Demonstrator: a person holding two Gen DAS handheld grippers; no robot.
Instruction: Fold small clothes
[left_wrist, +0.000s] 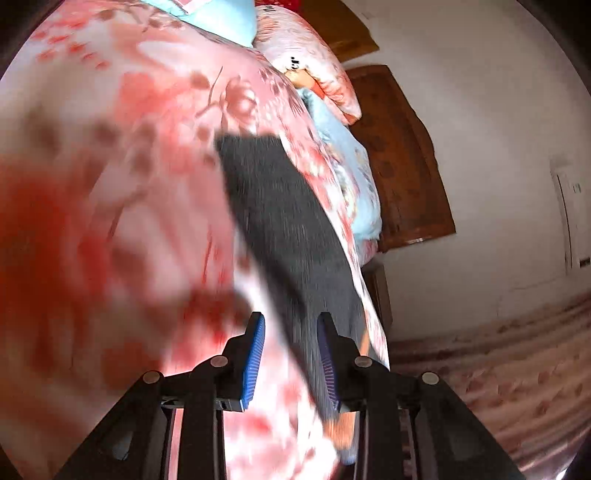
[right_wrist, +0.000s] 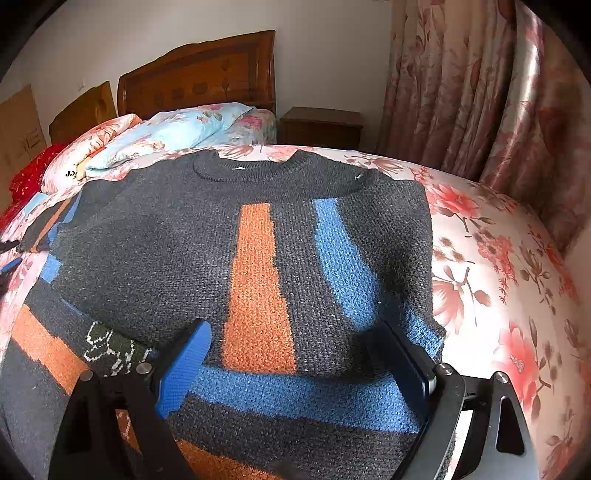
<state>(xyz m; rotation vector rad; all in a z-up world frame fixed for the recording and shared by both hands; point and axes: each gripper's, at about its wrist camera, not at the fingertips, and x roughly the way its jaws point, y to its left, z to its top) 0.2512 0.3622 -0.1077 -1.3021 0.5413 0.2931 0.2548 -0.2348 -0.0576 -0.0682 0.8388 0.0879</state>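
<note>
Grippers tilt down over the sweater: right spread wide, left narrowly parted, both gripping nothing.

Dark grey knit sweater with orange and blue stripes lies flat, collar toward the top of the right wrist frame, filling its centre and lower half. Its body is folded up over the lower part. In the left wrist frame a blurred grey sleeve crosses the centre diagonally.
</note>
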